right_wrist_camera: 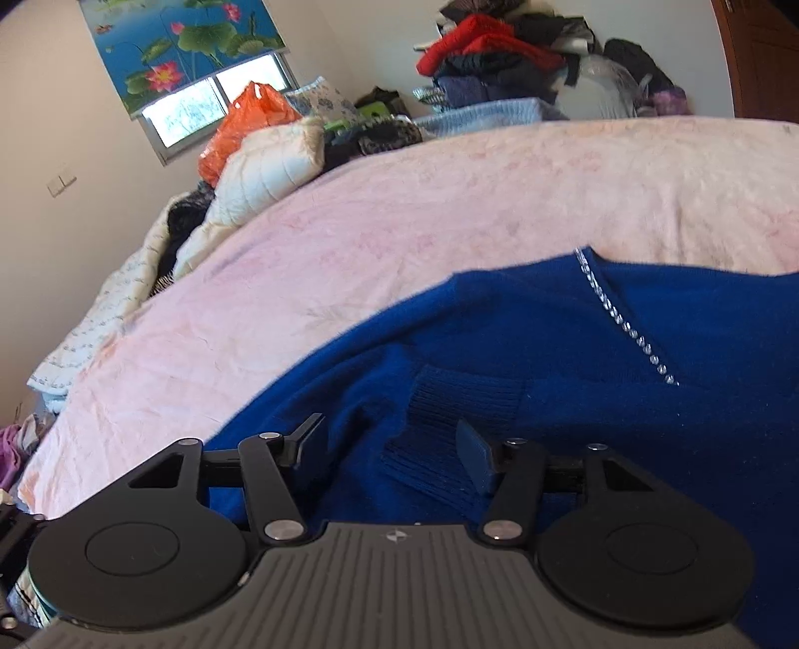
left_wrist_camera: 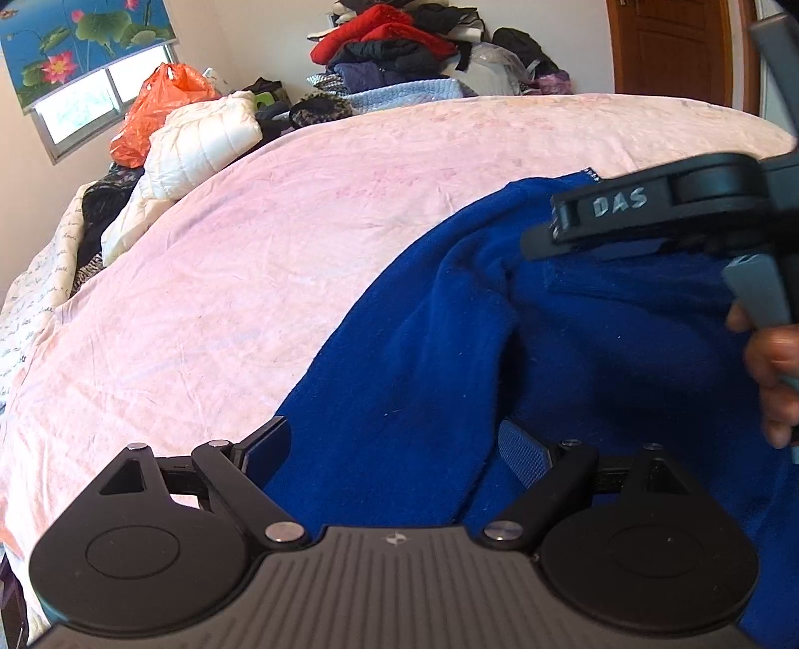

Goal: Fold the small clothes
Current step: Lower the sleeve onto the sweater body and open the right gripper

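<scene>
Pink bedspread (right_wrist_camera: 449,209) beyond both claws; left gripper (left_wrist_camera: 394,449) spread wide, right gripper (right_wrist_camera: 394,449) parted over blue sweater's (right_wrist_camera: 549,324) ribbed cuff (right_wrist_camera: 449,414), pinching nothing. Sleeve could slump, spoiling the fold.

You are looking across a pale pink, wrinkled bedspread (left_wrist_camera: 279,259) that is filling the middle of both views. At ten o'clock in the left wrist view a crumpled orange plastic bag (left_wrist_camera: 155,105) is leaning just behind a white quilted padded jacket (left_wrist_camera: 199,145), the two touching. Above them, at eleven o'clock, a blue roller blind printed with lotus flowers (left_wrist_camera: 85,45) is hanging partly down over a bright window (left_wrist_camera: 80,105). At twelve o'clock a tall heap of red and dark clothes (left_wrist_camera: 394,45) is sitting against the wall. At one o'clock a brown wooden door (left_wrist_camera: 674,45) is standing. A white light switch plate (right_wrist_camera: 62,183) is showing at nine o'clock in the right wrist view.
</scene>
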`<state>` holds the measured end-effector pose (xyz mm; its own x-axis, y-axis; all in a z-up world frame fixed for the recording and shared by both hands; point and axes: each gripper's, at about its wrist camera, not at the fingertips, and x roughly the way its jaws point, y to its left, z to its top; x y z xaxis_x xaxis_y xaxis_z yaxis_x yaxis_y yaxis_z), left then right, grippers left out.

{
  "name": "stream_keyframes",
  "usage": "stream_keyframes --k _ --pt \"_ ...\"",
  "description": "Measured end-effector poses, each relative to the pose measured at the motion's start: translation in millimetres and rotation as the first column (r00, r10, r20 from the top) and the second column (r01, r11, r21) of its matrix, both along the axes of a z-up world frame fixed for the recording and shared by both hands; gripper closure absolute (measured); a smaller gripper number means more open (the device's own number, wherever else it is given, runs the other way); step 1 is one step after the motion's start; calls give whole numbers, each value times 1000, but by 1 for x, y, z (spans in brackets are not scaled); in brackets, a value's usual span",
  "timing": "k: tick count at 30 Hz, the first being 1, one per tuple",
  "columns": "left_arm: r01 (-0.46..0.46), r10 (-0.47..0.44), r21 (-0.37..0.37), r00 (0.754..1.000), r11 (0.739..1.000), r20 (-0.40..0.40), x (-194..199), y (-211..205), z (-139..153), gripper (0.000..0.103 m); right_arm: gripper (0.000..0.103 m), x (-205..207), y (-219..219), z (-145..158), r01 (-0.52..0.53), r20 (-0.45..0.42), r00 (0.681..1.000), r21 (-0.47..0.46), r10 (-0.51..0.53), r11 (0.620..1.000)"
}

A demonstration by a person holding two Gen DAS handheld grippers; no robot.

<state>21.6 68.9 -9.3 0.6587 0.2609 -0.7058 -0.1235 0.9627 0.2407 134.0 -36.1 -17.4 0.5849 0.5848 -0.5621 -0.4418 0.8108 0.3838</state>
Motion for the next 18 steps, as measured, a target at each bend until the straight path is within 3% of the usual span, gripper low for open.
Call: stream_keyframes --k 2,6,9,12,14,18 --pt "-9 9 -12 1000 1000 0 0 3 0 12 35 -5 0 3 4 18 1000 -28 -4 1000" --pt "-14 14 -27 1000 1000 -6 -2 4 0 12 34 -7 5 -7 30 12 1000 -173 -28 985" --pt "-20 19 -33 1000 999 -9 -3 4 0 12 34 -23 0 0 35 53 998 -164 -27 986" --pt "-24 23 -45 1000 999 -16 -2 5 0 12 22 -33 -1 4 38 94 995 -206 -19 978" --pt "-20 20 -52 1000 998 -17 -3 6 1 12 22 -37 -1 2 46 105 994 -249 -20 967" --pt "-8 8 -43 1000 999 -4 -12 10 5 12 22 -57 -6 17 44 178 984 -209 -6 977"
